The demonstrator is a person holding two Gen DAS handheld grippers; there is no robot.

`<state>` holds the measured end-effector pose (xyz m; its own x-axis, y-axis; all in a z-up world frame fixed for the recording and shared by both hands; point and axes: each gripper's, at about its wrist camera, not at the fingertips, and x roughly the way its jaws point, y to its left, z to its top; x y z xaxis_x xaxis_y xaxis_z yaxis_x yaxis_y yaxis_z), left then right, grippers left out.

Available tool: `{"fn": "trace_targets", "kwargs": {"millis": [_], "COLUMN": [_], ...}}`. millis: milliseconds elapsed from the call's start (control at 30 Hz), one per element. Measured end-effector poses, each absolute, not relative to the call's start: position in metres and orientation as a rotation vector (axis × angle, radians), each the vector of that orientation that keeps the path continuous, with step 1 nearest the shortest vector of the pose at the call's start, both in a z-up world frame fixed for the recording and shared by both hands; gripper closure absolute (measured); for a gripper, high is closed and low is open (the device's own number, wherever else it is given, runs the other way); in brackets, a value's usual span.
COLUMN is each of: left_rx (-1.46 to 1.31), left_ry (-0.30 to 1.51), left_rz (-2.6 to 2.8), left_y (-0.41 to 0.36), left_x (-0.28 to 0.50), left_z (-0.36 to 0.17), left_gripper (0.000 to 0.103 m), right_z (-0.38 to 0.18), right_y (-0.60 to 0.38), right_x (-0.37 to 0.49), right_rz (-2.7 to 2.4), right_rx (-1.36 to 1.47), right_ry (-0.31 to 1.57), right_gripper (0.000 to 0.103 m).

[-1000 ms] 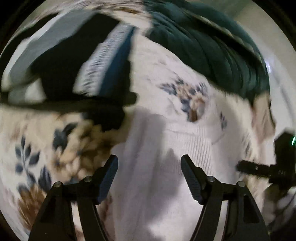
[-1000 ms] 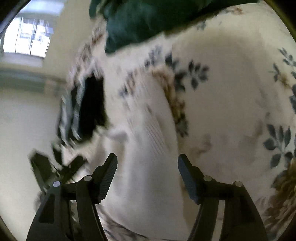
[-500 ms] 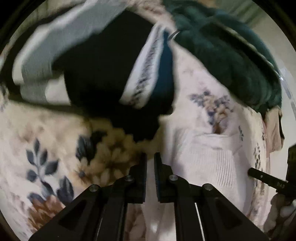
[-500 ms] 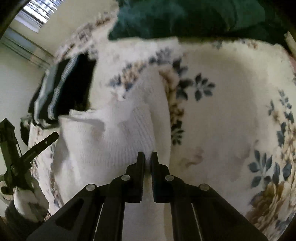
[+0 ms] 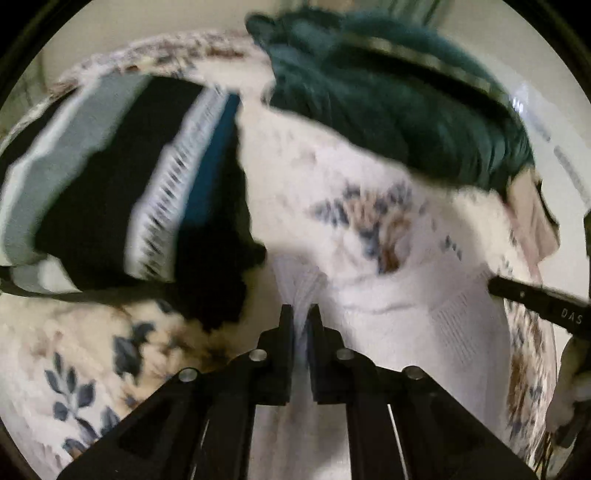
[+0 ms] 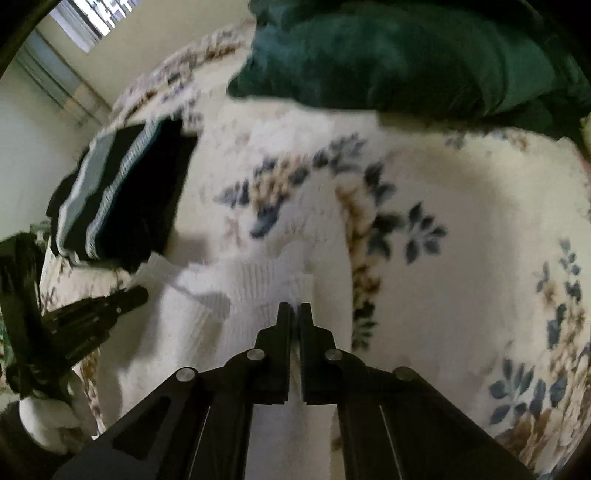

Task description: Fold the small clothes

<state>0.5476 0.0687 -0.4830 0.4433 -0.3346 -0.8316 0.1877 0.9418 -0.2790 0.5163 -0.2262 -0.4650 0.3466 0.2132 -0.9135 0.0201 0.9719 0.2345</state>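
Observation:
A small white knit garment (image 5: 406, 314) (image 6: 236, 295) lies on a floral bedspread (image 5: 110, 350) (image 6: 461, 229). My left gripper (image 5: 301, 314) is shut on one edge of the white garment, with bunched fabric fanning out above its tips. My right gripper (image 6: 294, 312) is shut on the garment's other edge, near a ribbed corner. Each gripper shows in the other's view: the right one (image 5: 532, 306) at the far right, the left one (image 6: 92, 310) at the left, held by a gloved hand (image 6: 44, 417).
A folded stack of dark and grey-striped clothes (image 5: 110, 184) (image 6: 118, 195) sits beyond the garment to the left. A dark green blanket (image 5: 388, 92) (image 6: 406, 55) is heaped at the far side of the bed. A window (image 6: 92, 14) and pale walls lie beyond.
Both grippers went from wide open over the white garment to shut on its edges. The pinched fabric has since bunched and lifted slightly off the bedspread.

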Motion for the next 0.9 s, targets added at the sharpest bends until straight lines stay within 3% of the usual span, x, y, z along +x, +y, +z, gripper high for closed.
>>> {"fn": "trace_targets", "kwargs": {"millis": [233,433,567,600,633,667,700,733,767,800,900], "left_rx": [-0.233,-0.225,-0.348,-0.421,-0.481,-0.558,-0.613,-0.658,-0.670,-0.630,-0.480], "left_ry": [1.080,1.183,1.202,1.200,1.198,1.191,1.186,1.182,1.181,1.182,1.188], "left_rz": [-0.216,-0.153,-0.210,-0.235,-0.258,-0.287,-0.297,-0.311,-0.327,-0.328,-0.343], "left_y": [0.101,0.106,0.119,0.124,0.128,0.132,0.134,0.133,0.127,0.119,0.090], "left_x": [0.569,0.596,0.586,0.577,0.569,0.559,0.551,0.544,0.536,0.532,0.528], "left_z": [-0.497,-0.536,-0.530,-0.525,-0.523,-0.521,-0.519,-0.520,-0.521,-0.518,-0.520], "left_gripper": [0.099,0.100,0.098,0.089,0.067,0.054,0.035,0.034,0.035,0.038,0.096], "right_z": [-0.438,-0.477,-0.513,-0.516,-0.517,-0.515,-0.510,-0.504,-0.498,-0.495,-0.512], "right_y": [-0.244,-0.244,-0.248,-0.253,-0.256,-0.260,-0.268,-0.275,-0.282,-0.288,-0.286], "right_x": [0.520,0.555,0.567,0.567,0.566,0.563,0.557,0.551,0.542,0.533,0.518], "right_rz": [0.076,0.018,0.025,0.052,0.076,0.092,0.108,0.122,0.134,0.159,0.188], "right_rx": [0.244,0.212,0.227,0.273,0.312,0.345,0.384,0.417,0.458,0.508,0.579], "right_ry": [1.107,1.165,1.279,1.305,1.332,1.352,1.359,1.352,1.343,1.342,1.458], "right_gripper": [0.100,0.100,0.100,0.099,0.096,0.090,0.074,0.063,0.049,0.048,0.048]}}
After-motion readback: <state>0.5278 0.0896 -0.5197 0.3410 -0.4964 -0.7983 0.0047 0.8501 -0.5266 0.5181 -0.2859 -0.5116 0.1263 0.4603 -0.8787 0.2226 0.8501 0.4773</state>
